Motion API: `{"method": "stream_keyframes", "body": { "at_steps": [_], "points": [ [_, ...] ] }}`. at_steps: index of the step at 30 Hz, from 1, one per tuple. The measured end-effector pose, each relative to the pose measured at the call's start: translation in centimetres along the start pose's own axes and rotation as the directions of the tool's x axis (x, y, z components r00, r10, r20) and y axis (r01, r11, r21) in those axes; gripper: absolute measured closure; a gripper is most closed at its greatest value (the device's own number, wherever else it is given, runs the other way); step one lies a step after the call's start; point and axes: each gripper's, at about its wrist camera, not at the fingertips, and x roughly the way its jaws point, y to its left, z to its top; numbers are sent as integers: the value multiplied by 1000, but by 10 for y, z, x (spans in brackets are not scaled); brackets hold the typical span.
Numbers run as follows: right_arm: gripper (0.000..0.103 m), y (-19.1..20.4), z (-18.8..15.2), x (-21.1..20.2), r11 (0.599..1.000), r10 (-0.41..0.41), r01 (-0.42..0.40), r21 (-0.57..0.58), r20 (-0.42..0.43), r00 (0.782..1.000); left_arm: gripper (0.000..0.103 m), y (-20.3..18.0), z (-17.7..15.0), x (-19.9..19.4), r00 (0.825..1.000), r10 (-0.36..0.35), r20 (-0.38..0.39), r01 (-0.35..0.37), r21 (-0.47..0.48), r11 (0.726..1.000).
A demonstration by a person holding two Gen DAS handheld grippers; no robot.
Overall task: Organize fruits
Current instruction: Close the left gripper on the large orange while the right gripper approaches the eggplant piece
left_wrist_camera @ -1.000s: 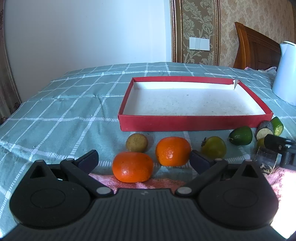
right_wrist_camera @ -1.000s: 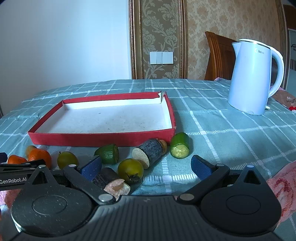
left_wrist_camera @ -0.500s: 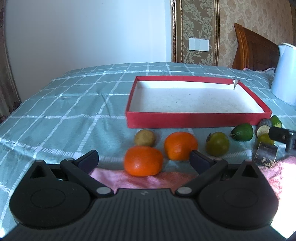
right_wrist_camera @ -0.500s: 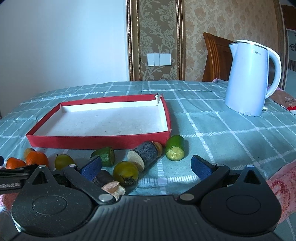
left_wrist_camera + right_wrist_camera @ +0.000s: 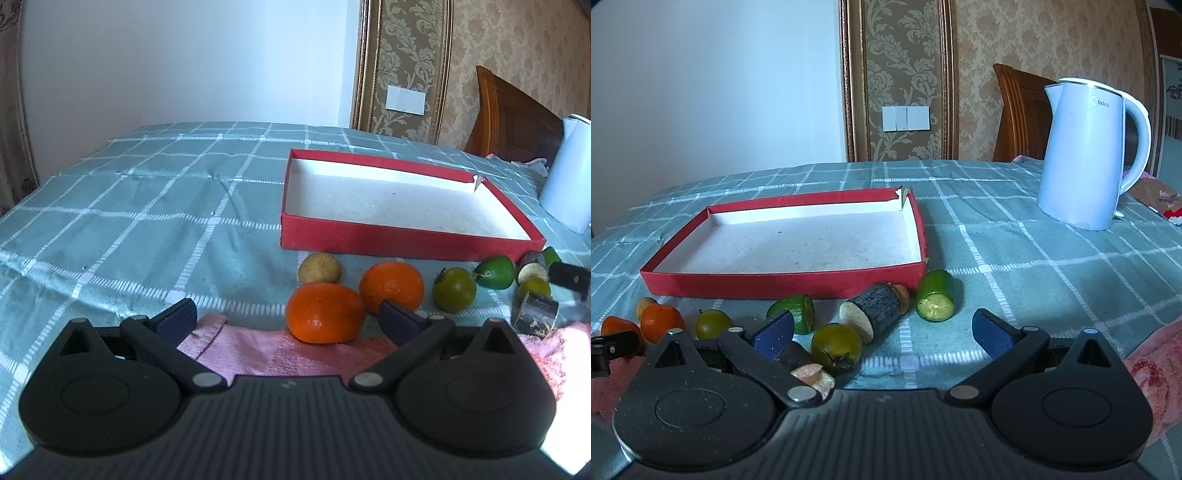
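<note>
A shallow red tray [image 5: 402, 240] [image 5: 783, 282] with a white floor lies on the checked cloth, nothing in it. In front of it stand two oranges [image 5: 323, 314] [image 5: 391, 286], a small tan fruit [image 5: 319, 268], a round green fruit [image 5: 453, 290] and a lime-like green fruit [image 5: 495, 271]. The right wrist view shows a dark bark-skinned cut piece [image 5: 873, 308], a green cut piece [image 5: 936, 299], an olive-green fruit [image 5: 835, 346] and another cut piece [image 5: 805, 367]. My left gripper [image 5: 288, 317] is open, the near orange between its fingers. My right gripper [image 5: 882, 332] is open.
A white electric kettle [image 5: 1086, 155] stands at the back right on the cloth. A pink towel [image 5: 266, 350] lies at the near edge under the fruit. A wooden chair back [image 5: 1019, 110] and a wall rise behind the table. Bare cloth [image 5: 129, 221] stretches left of the tray.
Both grippers have pulled back and lifted a little. The left view has swung left, so tray and fruit now sit further right. Both stay open.
</note>
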Motion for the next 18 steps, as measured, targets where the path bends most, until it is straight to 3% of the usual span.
{"method": "stream_keyframes", "body": {
  "at_steps": [8,13,18],
  "points": [
    [0,-25,2,2,998,-43,43,54,-3,999,0,-7,-2,4,1000,-18,22,16,55,998],
    [0,-37,-2,5,995,-69,70,75,-20,997,0,-5,-3,4,997,-72,16,71,86,994],
    [0,-49,-1,4,990,-90,91,105,-16,996,2,-2,-7,5,998,-51,19,49,118,992]
  ]
}}
